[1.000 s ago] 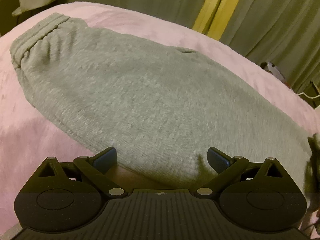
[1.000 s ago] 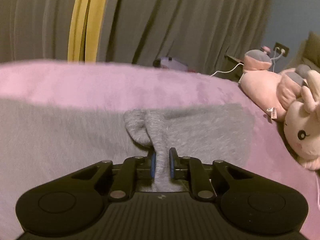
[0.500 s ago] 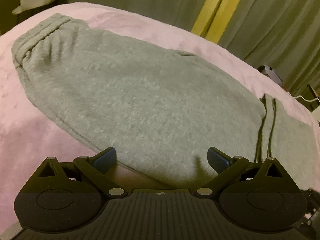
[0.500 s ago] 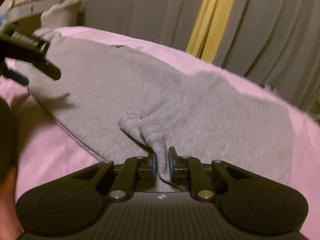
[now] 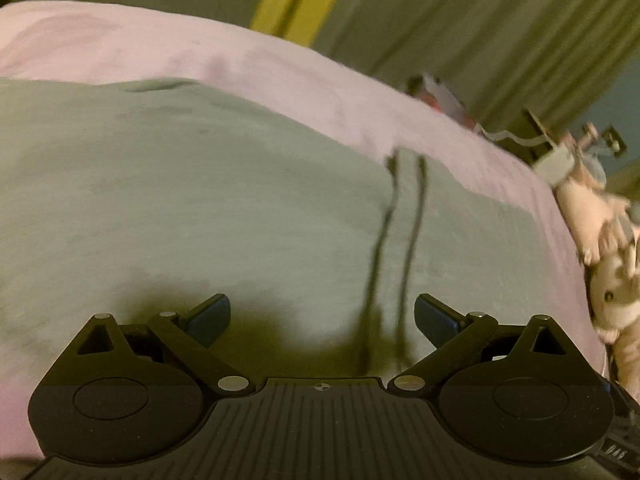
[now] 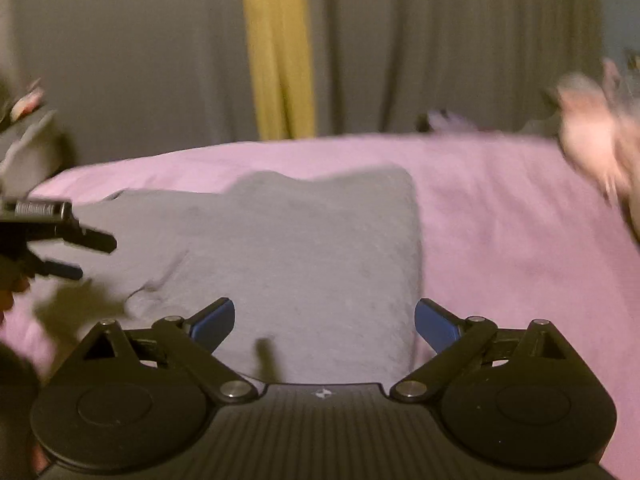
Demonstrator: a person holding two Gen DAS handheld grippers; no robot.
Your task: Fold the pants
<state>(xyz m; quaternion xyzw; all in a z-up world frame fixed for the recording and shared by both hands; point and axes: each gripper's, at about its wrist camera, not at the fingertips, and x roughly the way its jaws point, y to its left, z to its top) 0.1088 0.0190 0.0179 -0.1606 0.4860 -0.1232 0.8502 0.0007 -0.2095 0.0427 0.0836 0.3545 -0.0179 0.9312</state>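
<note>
The grey pants (image 6: 304,248) lie flat on the pink bed (image 6: 500,216), folded over, with their cuff seams running just right of the left tongs (image 5: 322,318). The left tongs stand released above the cloth, pads apart, gripping nothing. The right tongs (image 6: 324,322) are opening wide over the near edge of the pants; fabric lies below them but no pad presses it. A blurred plush toy (image 5: 608,248) sits at the bed's right edge, well apart from the pants.

Both your tools are tipped downward, with nothing gripped.
Your right tool (image 6: 325,322) is opening, its jaws already wide; your left tool (image 5: 322,320) stands wide open, blue pads (image 5: 212,316) apart.
</note>
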